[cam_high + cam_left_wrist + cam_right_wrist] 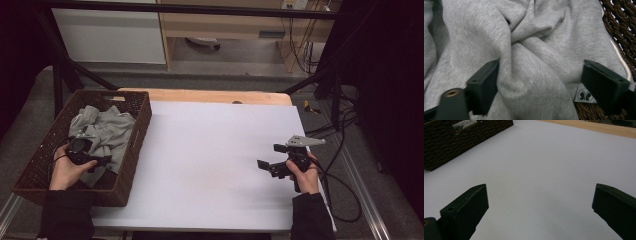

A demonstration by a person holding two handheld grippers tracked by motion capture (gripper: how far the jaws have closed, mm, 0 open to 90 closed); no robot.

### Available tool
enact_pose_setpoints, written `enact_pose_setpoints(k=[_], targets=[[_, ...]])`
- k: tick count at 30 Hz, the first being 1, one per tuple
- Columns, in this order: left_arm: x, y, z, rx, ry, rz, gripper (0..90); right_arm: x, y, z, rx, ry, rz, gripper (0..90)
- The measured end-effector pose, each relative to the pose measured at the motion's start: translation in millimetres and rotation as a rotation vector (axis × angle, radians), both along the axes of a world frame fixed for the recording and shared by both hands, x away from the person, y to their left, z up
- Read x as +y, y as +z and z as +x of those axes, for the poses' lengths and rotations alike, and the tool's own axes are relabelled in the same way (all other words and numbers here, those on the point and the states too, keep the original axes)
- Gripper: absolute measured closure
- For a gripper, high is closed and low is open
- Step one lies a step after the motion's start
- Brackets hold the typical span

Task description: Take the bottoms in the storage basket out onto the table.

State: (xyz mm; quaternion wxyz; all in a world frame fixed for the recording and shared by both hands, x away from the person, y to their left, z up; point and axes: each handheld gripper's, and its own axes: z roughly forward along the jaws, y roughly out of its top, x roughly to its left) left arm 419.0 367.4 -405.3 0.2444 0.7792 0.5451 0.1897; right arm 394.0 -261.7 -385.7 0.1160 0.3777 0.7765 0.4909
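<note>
A: Grey jersey fabric is seen bunched in the dark woven basket [132, 145] at the left edge of the counter [215, 160]. Which garment is it?

B: A grey sweatshirt [107, 135] or similar knit top is suggested; the exact type cannot be told. It is crumpled in folds inside the basket, and a small white label with a butterfly mark [585, 95] is shown at its hem in the left gripper view.

A: Where is the left gripper [97, 161] placed?

B: It is held down inside the basket, over the near part of the garment. In the left gripper view a thick ridge of the sweatshirt [529, 75] is seen between the two black jaws. The left jaw is touched by the fabric; the right jaw is set apart from the ridge, just over the label and the basket weave [621, 22]. The jaws are spread, and the cloth is not clamped.

A: And the right gripper [270, 162]?

B: It is held above the white sheet on the right part of the counter, well apart from the basket. Its jaws are spread wide, with nothing between them, as is shown in the right gripper view, where the basket's wall [461, 142] is seen at the far left and a wooden strip [599, 127] of the counter along the far edge.
</note>
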Motion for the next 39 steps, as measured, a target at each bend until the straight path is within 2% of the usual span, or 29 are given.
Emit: enact_pose_setpoints(k=[3, 6, 9, 13, 16, 20, 21, 22, 27, 31, 35, 39], targets=[[-0.6, -1.9, 0.3, 0.016, -0.009, 0.009, 27.8, -0.5, 0.4, -0.2, 0.001, 0.000, -0.001, 1.1], [-1.3, -3.1, 0.0, 0.038, 0.003, 0.020, 35.0, -0.6, 0.4, -0.1, 0.000, 0.000, -0.001, 1.1], [-1.8, -3.7, -0.3, 0.040, -0.001, 0.045, 41.9, -0.5, 0.3, -0.1, 0.000, 0.000, -0.001, 1.1], [-3.6, -5.1, -0.4, 0.036, -0.034, 0.083, 47.7, -0.5, 0.5, -0.3, 0.001, -0.002, 0.001, 1.1], [-4.2, -5.0, -0.4, 0.058, -0.024, 0.076, 52.2, -0.6, 0.6, -0.4, 0.001, -0.002, 0.001, 1.1], [-4.6, -5.0, -0.8, 0.070, -0.044, 0.083, 63.6, -0.5, 0.3, -0.2, 0.000, -0.001, -0.002, 1.1], [-4.7, -4.9, -0.9, 0.072, -0.048, 0.082, 68.7, -0.4, 0.2, -0.1, 0.000, -0.002, -0.003, 1.1], [-4.8, -4.7, -1.0, 0.075, -0.052, 0.081, 68.7, -0.4, 0.2, -0.1, 0.000, -0.002, -0.003, 1.1], [-3.1, -3.1, -2.5, 0.082, -0.061, 0.073, 82.4, -0.6, 0.5, -0.3, 0.001, -0.003, 0.000, 1.1], [-1.4, -0.2, -3.9, 0.089, -0.049, 0.065, 85.8, -0.6, 0.2, -0.2, 0.000, -0.002, -0.001, 1.1], [1.6, 6.0, -5.5, 0.091, -0.037, 0.083, 86.7, -1.0, 0.5, -0.2, 0.001, -0.004, 0.002, 1.1], [8.1, 9.8, -7.2, 0.069, -0.020, 0.048, 86.8, -1.6, 0.3, -0.1, 0.001, -0.006, 0.003, 1.2]])
